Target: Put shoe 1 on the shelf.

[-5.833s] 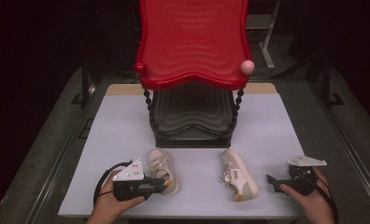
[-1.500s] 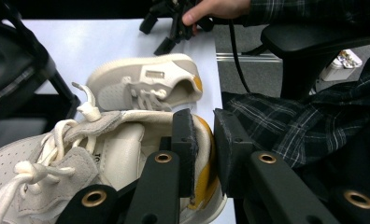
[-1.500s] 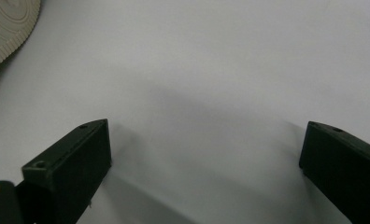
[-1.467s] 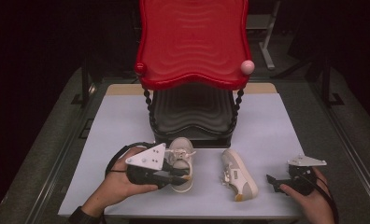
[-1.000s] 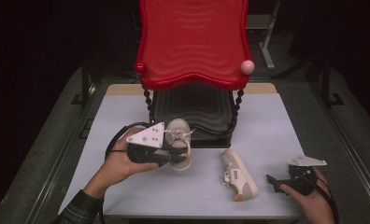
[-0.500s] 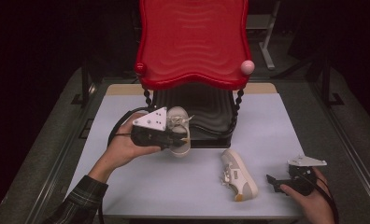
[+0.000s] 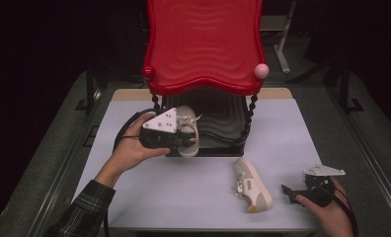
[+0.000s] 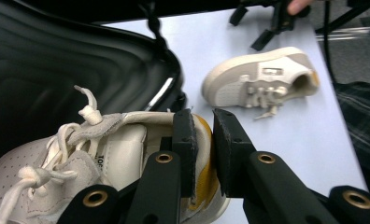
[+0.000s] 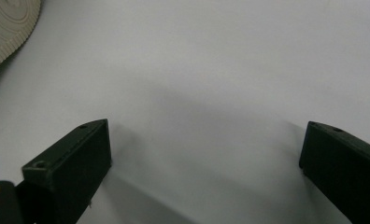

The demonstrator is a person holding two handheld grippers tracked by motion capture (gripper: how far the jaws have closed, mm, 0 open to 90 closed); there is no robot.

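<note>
My left gripper [image 7: 186, 140] is shut on the heel wall of a white lace-up sneaker [image 7: 186, 129] and holds it off the table at the front lip of the black lower shelf [image 7: 225, 121]. In the left gripper view one jaw sits inside the sneaker [image 8: 80, 163] against its yellow lining, the other outside the heel. A second, matching sneaker [image 7: 252, 184] lies on its side on the mat, also the pale shoe [image 8: 262, 77] in the left gripper view. My right gripper [image 7: 290, 191] rests open on the mat right of it, jaws wide apart [image 9: 204, 154] over bare surface.
A red wavy top shelf [image 7: 203, 44] overhangs the black shelf [image 8: 57, 60], carried on beaded black posts with a pink ball [image 7: 261, 70] and a red ball [image 7: 148, 72] at its corners. The lavender mat [image 7: 183, 192] covers the table. A ribbed sole [image 9: 8, 23] shows beside my right jaws.
My left hand has lifted the sneaker from the mat's front left and carried it away from the person to the black shelf's front edge. The right gripper and the other sneaker have stayed put.
</note>
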